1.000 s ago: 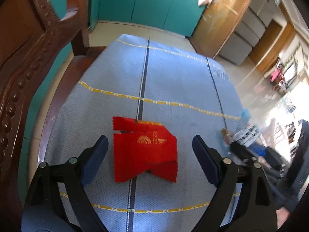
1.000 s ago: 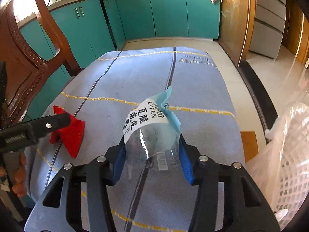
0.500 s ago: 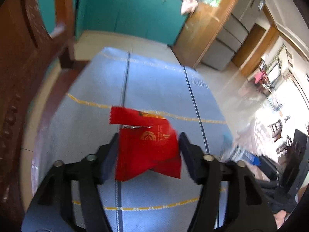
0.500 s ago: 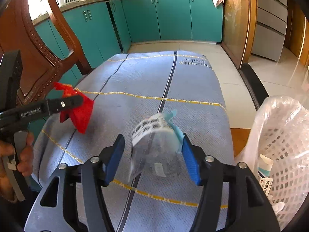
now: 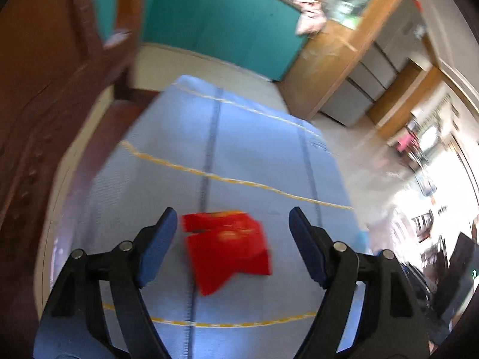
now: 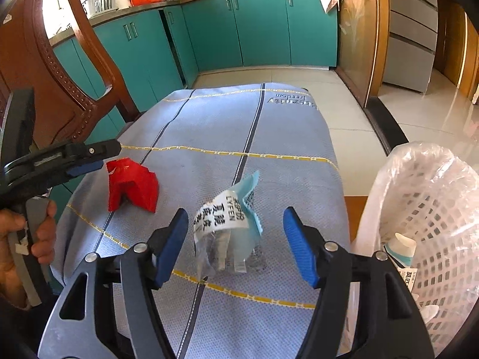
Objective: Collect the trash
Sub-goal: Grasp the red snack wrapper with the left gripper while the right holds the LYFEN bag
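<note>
A red wrapper [image 5: 227, 249] lies on the blue cloth [image 5: 254, 155], between and below the fingers of my left gripper [image 5: 232, 245], which is open and not touching it. In the right wrist view the red wrapper [image 6: 131, 184] sits just past the left gripper's fingers [image 6: 86, 167]. A clear and light-blue wrapper with black print [image 6: 229, 227] lies on the cloth [image 6: 269, 125] between the spread fingers of my right gripper [image 6: 235, 245], which is open.
A white mesh basket lined with a plastic bag [image 6: 425, 197] stands at the right edge of the cloth and holds some trash. A carved wooden chair back [image 6: 60, 68] rises at the left. Teal cabinets [image 6: 239, 27] line the far wall.
Both grippers were shut on their wrappers and have opened. The red wrapper and the clear wrapper now lie loose on the cloth. The left wrist view is blurred from motion.
</note>
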Demonstrator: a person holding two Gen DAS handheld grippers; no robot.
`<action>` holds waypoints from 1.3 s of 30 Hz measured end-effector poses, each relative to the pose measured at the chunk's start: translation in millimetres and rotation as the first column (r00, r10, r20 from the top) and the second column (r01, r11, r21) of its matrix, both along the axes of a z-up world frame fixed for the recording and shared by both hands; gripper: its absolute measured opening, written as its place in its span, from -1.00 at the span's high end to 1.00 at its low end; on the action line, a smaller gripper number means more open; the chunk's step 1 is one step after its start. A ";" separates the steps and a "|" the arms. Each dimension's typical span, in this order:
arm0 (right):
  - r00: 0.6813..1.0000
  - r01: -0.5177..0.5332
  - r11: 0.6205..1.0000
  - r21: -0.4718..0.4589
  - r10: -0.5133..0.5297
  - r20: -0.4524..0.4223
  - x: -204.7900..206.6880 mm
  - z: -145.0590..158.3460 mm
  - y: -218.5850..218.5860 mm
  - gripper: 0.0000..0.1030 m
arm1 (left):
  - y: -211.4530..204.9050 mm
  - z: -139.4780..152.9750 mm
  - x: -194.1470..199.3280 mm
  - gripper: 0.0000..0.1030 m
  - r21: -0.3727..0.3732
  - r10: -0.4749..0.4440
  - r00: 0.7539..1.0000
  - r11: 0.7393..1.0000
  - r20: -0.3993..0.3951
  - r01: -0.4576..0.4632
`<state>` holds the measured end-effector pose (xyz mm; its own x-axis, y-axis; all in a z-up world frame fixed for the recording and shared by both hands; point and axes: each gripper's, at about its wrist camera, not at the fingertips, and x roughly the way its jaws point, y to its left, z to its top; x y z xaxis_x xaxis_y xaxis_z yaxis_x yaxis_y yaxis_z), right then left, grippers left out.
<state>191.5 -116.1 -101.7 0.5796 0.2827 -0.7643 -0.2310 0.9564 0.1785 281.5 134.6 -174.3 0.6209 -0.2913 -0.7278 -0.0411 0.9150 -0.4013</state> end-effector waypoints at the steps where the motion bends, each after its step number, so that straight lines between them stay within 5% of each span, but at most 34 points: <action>1: 1.000 0.004 1.000 0.000 -0.004 0.006 -1.2 1.7 -0.8 -0.30 | 5.3 -4.1 1.5 -0.51 -0.023 0.018 1.000 1.000 -0.025 -0.019; 7: 1.000 0.012 1.000 0.013 -0.012 0.015 -4.5 4.7 -3.7 -0.32 | 0.6 -23.5 11.9 -0.58 -0.148 -0.083 0.989 0.987 -0.123 0.064; 16: 0.999 0.030 1.000 0.007 -0.030 0.009 -8.4 3.7 -10.0 -0.33 | -22.2 1.3 1.6 -0.61 -0.380 -0.303 0.948 0.869 0.099 0.318; 19: 0.999 0.039 0.999 0.006 -0.039 0.004 -9.0 2.0 -12.0 -0.34 | -28.2 8.3 -2.3 -0.68 -0.387 -0.321 0.933 0.849 0.161 0.359; 27: 0.999 0.036 0.999 -0.022 -0.036 0.002 -12.5 -0.2 -10.6 -0.34 | -48.0 -4.7 23.8 -0.69 -0.388 -0.262 0.960 0.878 0.100 0.279; 32: 1.000 0.022 0.999 -0.034 -0.022 0.012 -14.7 2.7 -6.6 -0.34 | -49.3 -0.4 35.9 -0.69 -0.181 -0.137 0.986 0.972 0.094 0.153; 35: 1.000 -0.003 0.999 -0.041 0.004 0.021 -14.2 2.9 1.4 -0.49 | -49.5 -2.2 46.3 -0.76 -0.059 -0.086 0.993 0.994 0.080 0.091; 39: 0.998 -0.051 0.995 -0.083 0.054 0.026 -12.0 -4.2 20.7 -0.50 | -65.4 -13.9 63.4 -0.79 0.026 -0.131 0.991 0.991 0.029 0.130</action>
